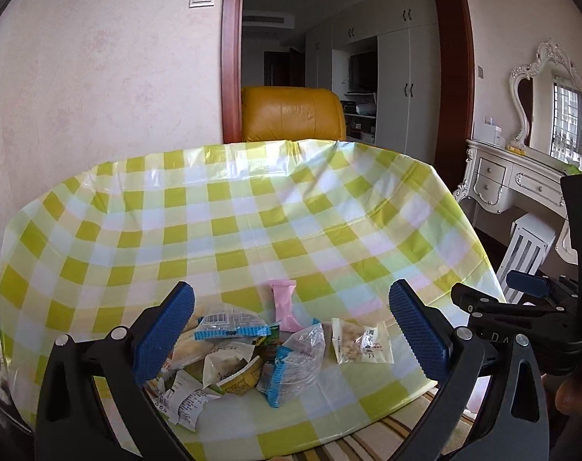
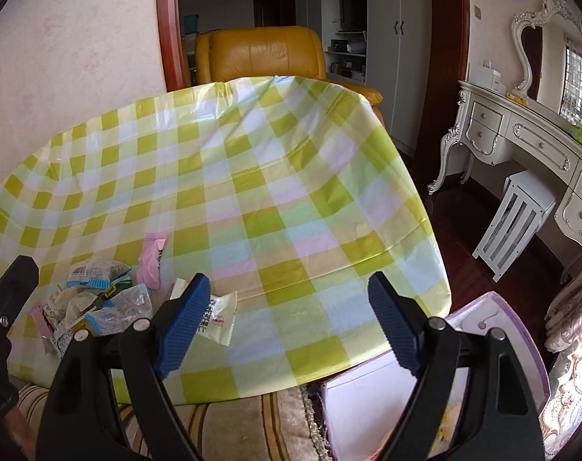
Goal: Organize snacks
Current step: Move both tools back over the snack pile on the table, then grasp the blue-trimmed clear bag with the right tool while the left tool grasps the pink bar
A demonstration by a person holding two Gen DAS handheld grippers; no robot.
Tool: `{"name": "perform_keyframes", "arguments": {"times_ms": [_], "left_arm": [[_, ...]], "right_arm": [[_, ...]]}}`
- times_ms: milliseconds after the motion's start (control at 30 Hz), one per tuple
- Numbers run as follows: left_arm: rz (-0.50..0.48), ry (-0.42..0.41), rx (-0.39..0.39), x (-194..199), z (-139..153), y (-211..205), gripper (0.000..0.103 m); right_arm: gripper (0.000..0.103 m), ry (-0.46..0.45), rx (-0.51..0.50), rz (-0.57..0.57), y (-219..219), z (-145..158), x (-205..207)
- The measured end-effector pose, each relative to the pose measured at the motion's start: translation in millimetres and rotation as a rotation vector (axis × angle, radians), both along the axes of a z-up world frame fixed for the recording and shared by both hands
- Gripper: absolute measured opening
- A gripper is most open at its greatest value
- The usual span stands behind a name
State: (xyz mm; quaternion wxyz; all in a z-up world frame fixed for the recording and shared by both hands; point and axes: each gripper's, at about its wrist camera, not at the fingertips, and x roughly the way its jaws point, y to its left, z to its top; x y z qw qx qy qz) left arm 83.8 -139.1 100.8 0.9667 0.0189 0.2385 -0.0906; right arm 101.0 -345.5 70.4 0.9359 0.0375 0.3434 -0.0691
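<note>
The snack packets [image 1: 229, 349] lie in a loose heap on the near left part of the table [image 1: 252, 207], close to its near edge. Most are clear or white wrappers with blue crimped ends, overlapping one another. A pink packet [image 1: 285, 307] lies at the far side of the heap, touching it, and a white packet of pale pieces [image 1: 358, 340] lies flat just right of the heap, slightly apart from it. In the right wrist view the same white packet [image 2: 219, 317] shows partly behind that gripper's left finger.

The left gripper [image 1: 291, 334] hangs over the heap with its jaws wide apart and nothing between the pads; its left pad covers the heap's left side in that view. The right gripper [image 2: 287, 326] hangs over the near right part of the table, jaws wide apart and empty, with bare cloth between them.

The green and white checked tablecloth [image 2: 275, 176] is bare from the heap to the far and right edges, where it drapes over. Past the near right corner stands a pale box with a purple rim [image 2: 521, 330]. Beyond the far edge is a yellow leather chair [image 2: 260, 53]; to the right, across dark floor, a white dressing table [image 2: 521, 134] and stool [image 2: 517, 223].
</note>
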Motion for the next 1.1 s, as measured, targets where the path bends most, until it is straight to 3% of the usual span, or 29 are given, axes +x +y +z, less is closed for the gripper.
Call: {"name": "perform_keyframes", "arguments": {"times_ms": [267,400,533,633,1100], "left_arm": [[0.254,0.121,-0.128,18,-30,97,0.096],[0.364,0.235,-0.184,27,-53,141,0.085],[0.401,0.368,-0.318,34,-79,172,0.073],[0.422,0.423,-0.358,37,-93,180,0.068],[0.442,0.569,-0.362,60,-124,184,0.058]], "right_arm": [[0.084,0.108,0.091,0.116,43,-32,17],[0.084,0.167,0.068,0.200,65,-43,24],[0.084,0.200,0.063,0.265,82,-51,30],[0.084,0.220,0.071,0.304,93,-55,35],[0.084,0.293,0.078,0.356,133,-73,59]]}}
